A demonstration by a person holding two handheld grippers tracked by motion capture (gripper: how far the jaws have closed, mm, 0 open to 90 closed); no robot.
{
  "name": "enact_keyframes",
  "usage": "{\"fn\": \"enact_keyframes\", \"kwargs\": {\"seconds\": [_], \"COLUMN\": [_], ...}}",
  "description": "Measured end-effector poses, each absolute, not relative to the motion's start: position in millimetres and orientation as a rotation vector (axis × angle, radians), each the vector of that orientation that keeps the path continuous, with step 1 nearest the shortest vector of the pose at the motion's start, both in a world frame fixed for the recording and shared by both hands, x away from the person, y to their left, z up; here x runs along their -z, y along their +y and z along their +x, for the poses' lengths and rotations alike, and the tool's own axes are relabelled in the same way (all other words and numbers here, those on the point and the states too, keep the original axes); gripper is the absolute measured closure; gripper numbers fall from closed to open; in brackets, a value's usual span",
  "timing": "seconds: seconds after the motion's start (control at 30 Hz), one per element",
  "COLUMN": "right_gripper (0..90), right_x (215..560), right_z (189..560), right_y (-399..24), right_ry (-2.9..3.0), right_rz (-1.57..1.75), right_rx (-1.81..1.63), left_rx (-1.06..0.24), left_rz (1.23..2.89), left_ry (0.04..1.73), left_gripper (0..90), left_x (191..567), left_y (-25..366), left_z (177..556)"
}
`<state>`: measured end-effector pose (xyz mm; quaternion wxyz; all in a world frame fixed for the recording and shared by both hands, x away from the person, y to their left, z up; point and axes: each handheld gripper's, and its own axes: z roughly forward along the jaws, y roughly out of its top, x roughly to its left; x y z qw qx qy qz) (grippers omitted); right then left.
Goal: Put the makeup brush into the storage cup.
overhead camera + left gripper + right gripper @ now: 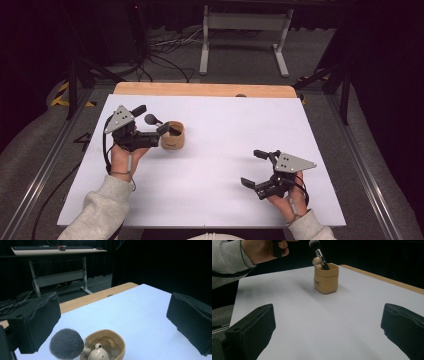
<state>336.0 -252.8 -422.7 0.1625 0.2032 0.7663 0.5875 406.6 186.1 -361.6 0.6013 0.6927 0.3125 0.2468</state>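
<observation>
On the white table (210, 170), toward its far left part, stands a small tan holder (173, 135), a soft-looking cup with rounded corners, a rolled rim and a small dark mark on its side. A makeup brush (319, 252) stands in it, leaning, with a fluffy dark grey head (66, 343), a shiny metal collar and a dark handle that goes down inside. Beside the brush a pale, rounded piece with a small hole (98, 354) pokes above the rim; what it is cannot be told. The left gripper (151, 124) hangs just beside the holder, its jaws spread wide, one on each side of the brush head, with nothing pressed between the pads. The right gripper (256, 168) sits well apart, near the table's right front, jaws also spread and empty, pointing toward the holder.
</observation>
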Motion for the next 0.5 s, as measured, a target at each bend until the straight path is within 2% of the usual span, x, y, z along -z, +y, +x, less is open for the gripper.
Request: {"fn": "enact_keyframes", "kwargs": {"seconds": [0.5], "right_gripper": [0.0], "right_x": [414.6], "right_z": [334.8], "right_y": [-258.1], "right_ry": [2.158], "right_rz": [0.54], "right_rx": [-1.695], "left_rx": [-0.5], "left_rz": [1.609], "left_ry": [0.607], "left_gripper": [0.0], "left_x": [360.3], "left_y": [199.2], "left_z": [364.1]}}
